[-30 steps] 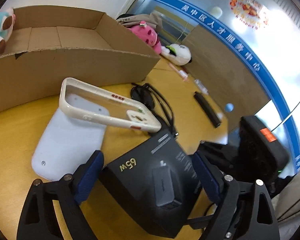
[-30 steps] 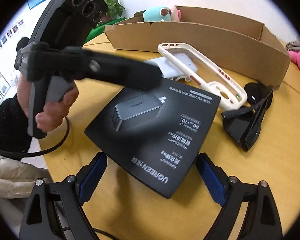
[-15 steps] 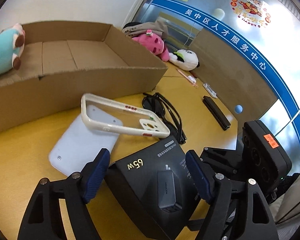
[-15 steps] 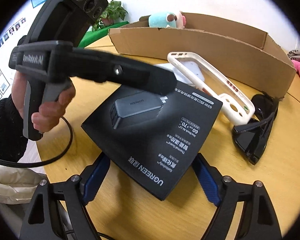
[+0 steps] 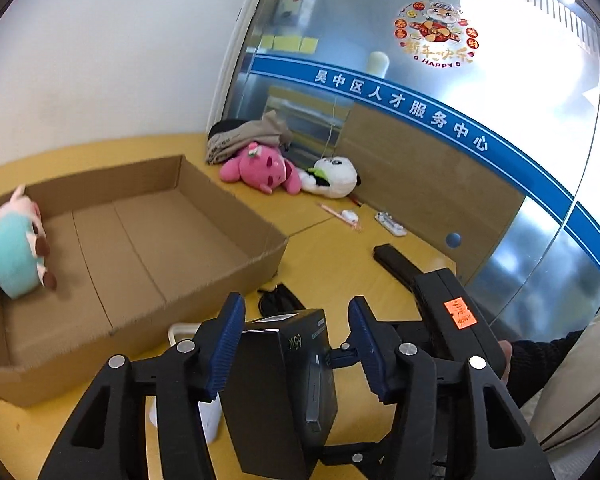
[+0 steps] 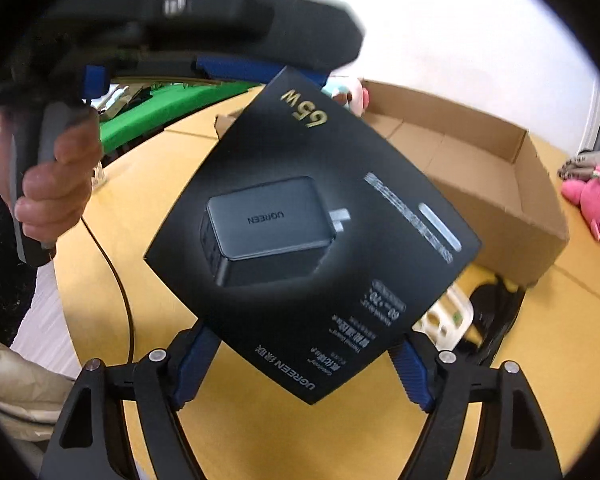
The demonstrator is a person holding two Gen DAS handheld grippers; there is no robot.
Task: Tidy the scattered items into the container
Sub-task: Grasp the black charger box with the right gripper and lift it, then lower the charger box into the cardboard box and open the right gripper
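Left wrist view: at the far left a teal soft toy (image 5: 16,252) lies inside a shallow cardboard tray (image 5: 80,352) on a yellow table (image 5: 332,248). The rest of the tray is bare cardboard.

Right of the tray, close to the camera, the left claw (image 5: 296,340) has a black charger box (image 5: 276,392) standing edge-on between its blue pads. The claw is about half open and closing. Its left pad lies against the box, and a narrow gap seems to remain at the right pad. Dark sunglasses (image 5: 280,300) lie on the table just beyond.

Further right, by the back wall, a pink soft toy (image 5: 260,168) and a panda toy (image 5: 334,176) lie side by side outside the tray.

Right wrist view: at the left, a hand (image 6: 56,184) grips the left claw's handle. In the middle the charger box is lifted off the table and tilted like a diamond. Its lowest corner sits in the right claw (image 6: 304,364), which is wide and closing, with both pads against the box's lower edges. The tray stands behind it to the right.
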